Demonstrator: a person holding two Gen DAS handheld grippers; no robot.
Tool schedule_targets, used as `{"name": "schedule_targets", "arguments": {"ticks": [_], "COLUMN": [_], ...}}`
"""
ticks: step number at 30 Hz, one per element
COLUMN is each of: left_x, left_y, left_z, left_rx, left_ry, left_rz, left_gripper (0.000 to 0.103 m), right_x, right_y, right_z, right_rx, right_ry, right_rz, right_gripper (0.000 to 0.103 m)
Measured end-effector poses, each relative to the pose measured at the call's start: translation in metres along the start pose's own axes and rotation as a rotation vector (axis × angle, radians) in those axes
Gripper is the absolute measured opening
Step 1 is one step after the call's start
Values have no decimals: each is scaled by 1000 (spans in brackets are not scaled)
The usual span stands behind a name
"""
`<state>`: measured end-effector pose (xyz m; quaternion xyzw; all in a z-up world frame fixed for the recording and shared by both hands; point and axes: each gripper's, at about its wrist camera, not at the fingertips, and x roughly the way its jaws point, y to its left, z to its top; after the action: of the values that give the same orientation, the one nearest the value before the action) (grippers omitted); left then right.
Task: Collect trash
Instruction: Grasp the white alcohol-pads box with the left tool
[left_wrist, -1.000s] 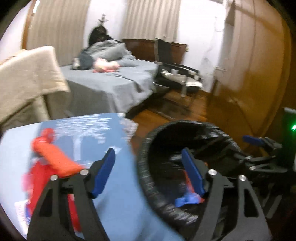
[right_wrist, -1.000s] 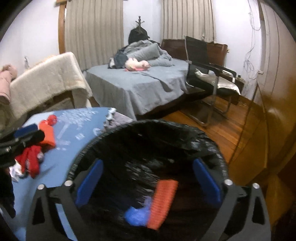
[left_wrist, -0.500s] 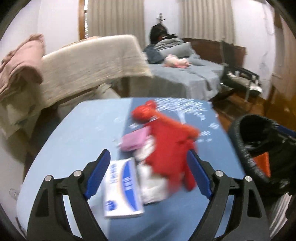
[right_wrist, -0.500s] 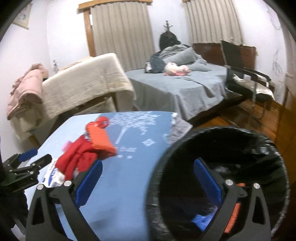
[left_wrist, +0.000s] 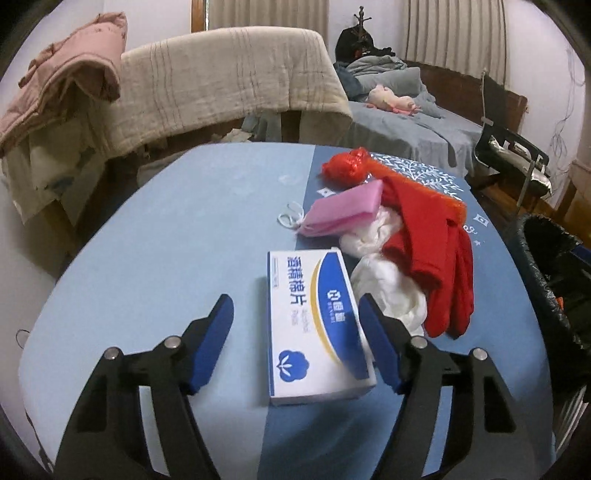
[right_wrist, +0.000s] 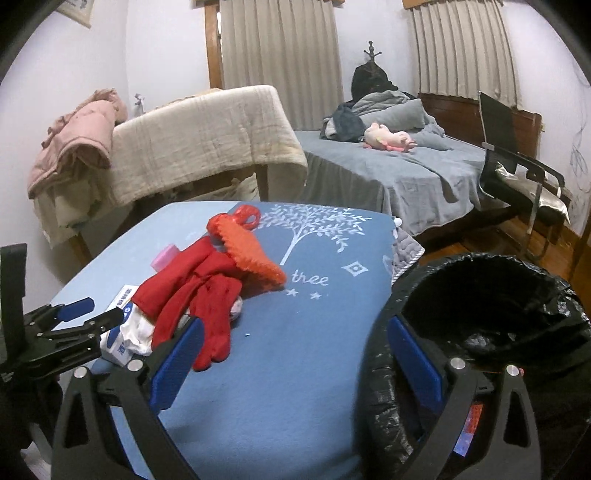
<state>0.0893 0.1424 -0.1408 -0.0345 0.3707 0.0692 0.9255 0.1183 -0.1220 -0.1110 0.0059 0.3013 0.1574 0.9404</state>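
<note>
- The white-and-blue box (left_wrist: 314, 325) lies flat on the tabletop (left_wrist: 166, 240), between the wide-open, empty fingers of the left hand-held gripper (left_wrist: 297, 338).
- Probably light, stiff cardboard — pinch across its long sides.
- Right hand-held gripper (right_wrist: 295, 354) — wide open, empty, beside the black-lined bin (right_wrist: 491, 306).

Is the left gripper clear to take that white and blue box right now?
Probably yes. The left gripper is open, the white and blue box lies flat between its fingers, nothing covering it. Only the white plastic and red glove crowd its right edge.
</note>
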Motion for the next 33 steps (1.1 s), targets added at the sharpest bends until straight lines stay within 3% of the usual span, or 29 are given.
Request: {"name": "schedule_targets", "arguments": {"ticks": [7, 12, 16, 22, 33], "left_x": [9, 20, 29, 28, 1], "left_y": [-6, 1, 2, 8, 39], "left_z": [-3, -4, -3, -2, 29], "left_rx": [24, -18, -41, -72, -120], "left_ry": [29, 69, 102, 91, -4], "left_rz": [-21, -42, -84, -103, -34], "left_gripper": [68, 67, 58, 55, 55], "right_x": [7, 11, 17, 24, 45], "right_y": [7, 11, 14, 22, 48], "right_z": [-2, -1, -2, 2, 40], "right_rx": [-16, -22, -23, -32, -28], "right_ry": [23, 33, 44, 52, 10], "right_rz": [10, 18, 28, 36, 107], "right_gripper": [97, 97, 97, 97, 97]}}
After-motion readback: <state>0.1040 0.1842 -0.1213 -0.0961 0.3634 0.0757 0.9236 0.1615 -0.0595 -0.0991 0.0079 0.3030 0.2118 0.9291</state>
